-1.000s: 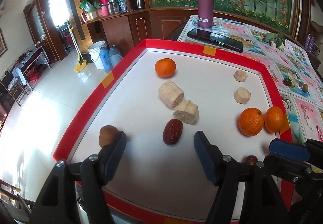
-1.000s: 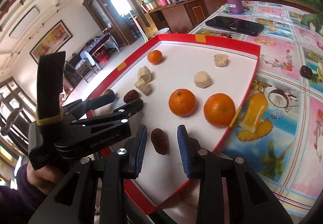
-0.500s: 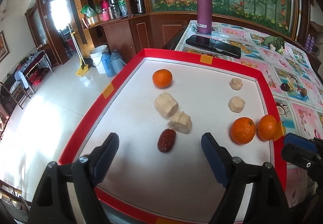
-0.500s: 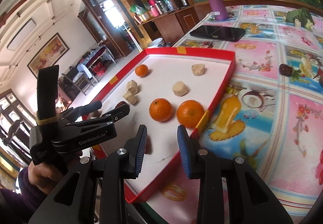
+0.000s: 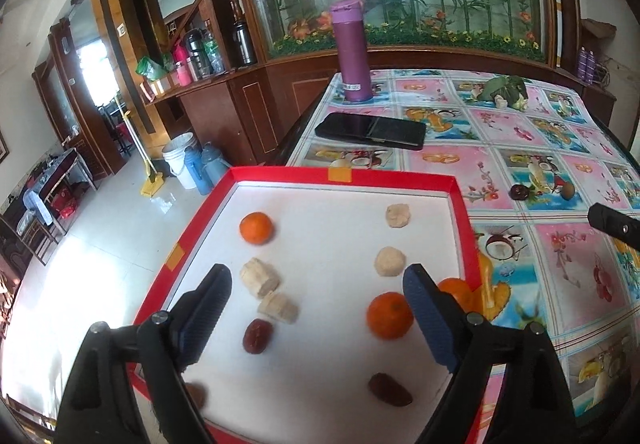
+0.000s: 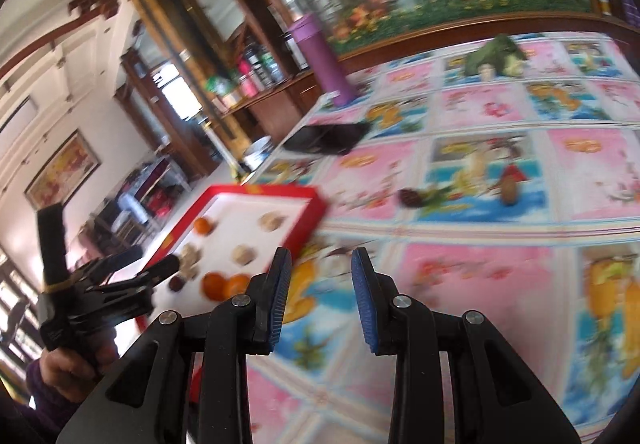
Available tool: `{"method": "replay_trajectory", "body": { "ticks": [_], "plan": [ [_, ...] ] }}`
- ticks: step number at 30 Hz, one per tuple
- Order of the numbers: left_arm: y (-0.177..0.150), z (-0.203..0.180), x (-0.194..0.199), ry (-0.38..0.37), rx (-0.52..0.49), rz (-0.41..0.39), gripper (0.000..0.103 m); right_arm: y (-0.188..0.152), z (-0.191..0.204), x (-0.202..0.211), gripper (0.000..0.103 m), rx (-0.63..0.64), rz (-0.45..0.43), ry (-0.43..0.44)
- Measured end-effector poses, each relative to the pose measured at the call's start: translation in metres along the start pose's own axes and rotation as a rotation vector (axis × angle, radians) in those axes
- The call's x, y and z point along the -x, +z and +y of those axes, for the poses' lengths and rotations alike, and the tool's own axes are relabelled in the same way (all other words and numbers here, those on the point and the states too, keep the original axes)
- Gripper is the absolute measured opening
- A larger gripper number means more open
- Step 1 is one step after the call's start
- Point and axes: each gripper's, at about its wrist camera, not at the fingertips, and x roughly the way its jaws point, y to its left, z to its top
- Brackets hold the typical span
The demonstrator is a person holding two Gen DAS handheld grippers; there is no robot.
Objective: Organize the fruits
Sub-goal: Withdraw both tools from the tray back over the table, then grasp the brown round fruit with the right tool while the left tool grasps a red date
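A red-rimmed white tray point(image 5: 400, 179) holds three oranges: one far left point(image 5: 256, 228), one near right point(image 5: 389, 315), one behind my finger point(image 5: 454, 287). It also holds pale banana pieces point(image 5: 260, 276) and two dark red dates point(image 5: 258, 336) point(image 5: 390, 389). My left gripper point(image 5: 318, 318) is open and empty above the tray's near half. My right gripper point(image 6: 322, 298) is open and empty over the tablecloth, right of the tray point(image 6: 312, 203). A date point(image 6: 410, 197) and a brown fruit point(image 6: 509, 188) lie on the cloth ahead of it.
A purple flask point(image 5: 354, 51) and a black phone point(image 5: 370, 131) sit on the table beyond the tray. A green leafy item point(image 5: 505, 91) lies at the far right. The table's left edge drops to the floor. A small brown fruit point(image 5: 196, 394) lies at the tray's near left corner.
Both grippers have pulled back and risen. The right gripper has swung right, off the tray and over the tablecloth, and its jaws have spread somewhat wider. The left stays open.
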Motion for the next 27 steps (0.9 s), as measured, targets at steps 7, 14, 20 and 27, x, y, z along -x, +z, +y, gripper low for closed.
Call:
{"method": "replay_trajectory", "body": {
  "ticks": [7,14,20,27],
  "plan": [
    [0.023,-0.054,0.004,-0.064,-0.092,-0.039,0.089,0.02,-0.059,0.007,0.031,-0.066,-0.005,-0.199],
    [0.039,-0.101,-0.012,-0.153,-0.108,-0.024,0.089,0.028,-0.067,-0.006,0.031,-0.015,0.029,-0.279],
    [0.048,-0.125,-0.037,-0.178,-0.103,0.001,0.089,0.037,-0.075,-0.022,0.031,-0.027,0.056,-0.296],
    [0.05,-0.136,-0.051,-0.186,-0.128,0.025,0.089,0.045,-0.079,-0.043,0.031,-0.013,0.1,-0.302]
  ]
}}
